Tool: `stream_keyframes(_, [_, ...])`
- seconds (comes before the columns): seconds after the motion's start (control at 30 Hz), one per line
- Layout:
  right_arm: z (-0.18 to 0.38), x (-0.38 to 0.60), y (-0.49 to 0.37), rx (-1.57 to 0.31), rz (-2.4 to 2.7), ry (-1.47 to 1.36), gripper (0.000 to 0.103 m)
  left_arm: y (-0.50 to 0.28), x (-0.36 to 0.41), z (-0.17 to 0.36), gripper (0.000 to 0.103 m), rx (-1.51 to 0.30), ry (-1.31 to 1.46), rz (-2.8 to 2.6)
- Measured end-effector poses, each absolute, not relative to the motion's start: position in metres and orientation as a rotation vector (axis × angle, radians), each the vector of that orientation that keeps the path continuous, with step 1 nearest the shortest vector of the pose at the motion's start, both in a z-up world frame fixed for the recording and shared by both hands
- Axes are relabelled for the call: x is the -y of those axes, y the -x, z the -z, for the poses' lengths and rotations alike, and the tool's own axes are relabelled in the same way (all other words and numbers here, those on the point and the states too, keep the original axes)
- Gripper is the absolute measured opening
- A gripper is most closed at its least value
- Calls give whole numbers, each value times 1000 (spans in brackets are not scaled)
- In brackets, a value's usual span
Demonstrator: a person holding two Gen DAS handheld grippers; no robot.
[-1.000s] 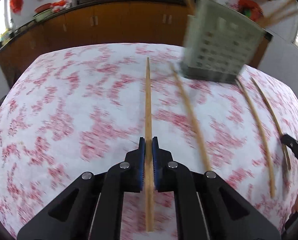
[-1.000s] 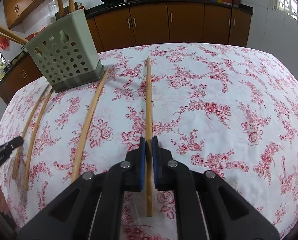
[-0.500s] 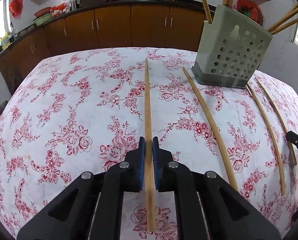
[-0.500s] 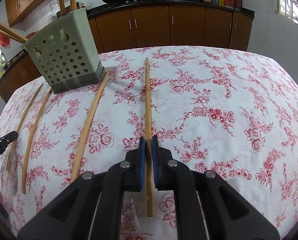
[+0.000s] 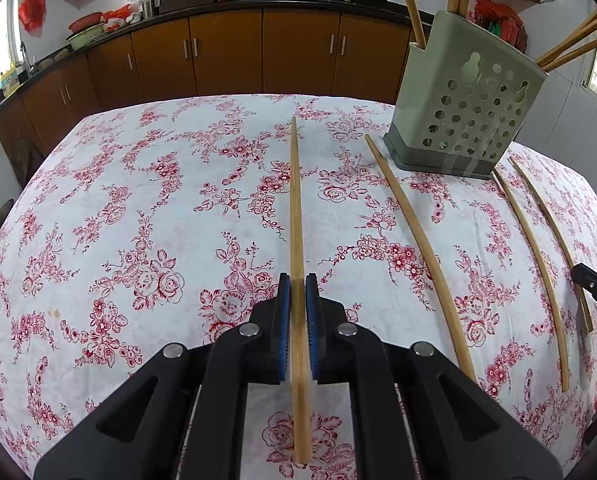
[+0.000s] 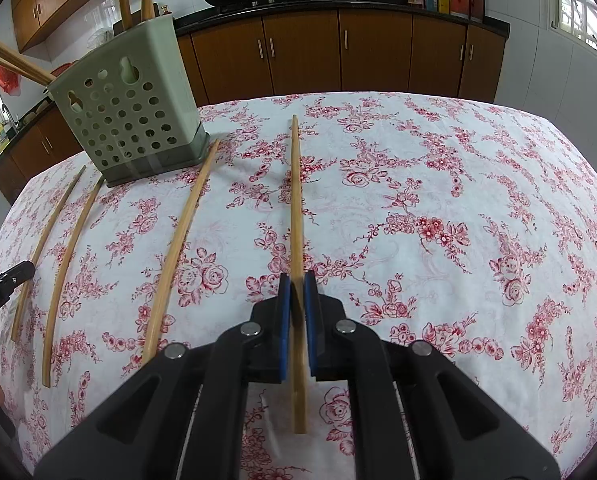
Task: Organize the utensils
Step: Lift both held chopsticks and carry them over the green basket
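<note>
I am holding one wooden chopstick in each gripper above a kitchen table spread with a red rose-print tablecloth, the aim being to get the loose chopsticks into the perforated grey-green utensil holder. The left gripper is pinching its chopstick between blue pads pressed tight against the wood, gripping well back from the tip so that a long length is projecting forward, which I judge will help in steering it into the holder's open top. The right gripper is clamping a second chopstick in the same fashion, with a short tail sticking out behind the pads. The holder is standing at the far side of the table, far right in the left wrist view and far left in the right wrist view, so it is sitting between my two hands. Several chopsticks are already leaning out of its top. Three more are lying on the cloth near its base: a thicker loose chopstick just beside it and a thin pair further out. Those three appear to be waiting for collection, so I reckon the job is only partly done.
</note>
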State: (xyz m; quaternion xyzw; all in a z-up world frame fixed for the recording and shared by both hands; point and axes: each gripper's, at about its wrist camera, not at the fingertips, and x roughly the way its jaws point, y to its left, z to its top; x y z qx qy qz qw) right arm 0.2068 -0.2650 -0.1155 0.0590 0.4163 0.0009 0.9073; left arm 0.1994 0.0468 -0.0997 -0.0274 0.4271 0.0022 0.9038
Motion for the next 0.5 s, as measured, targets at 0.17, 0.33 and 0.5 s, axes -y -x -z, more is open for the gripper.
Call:
stream_keyframes(0.17, [115, 264, -204, -860, 3, -122, 8, -188, -45, 99, 9, -885, 40, 3])
stream_keyframes(0.33, [115, 263, -202, -861, 9, -114, 8, -180, -43, 99, 9, -887, 36, 6])
stream_keyframes(0.5, [115, 265, -197, -861, 0, -133, 8, -173, -41, 99, 9, -889, 31, 6])
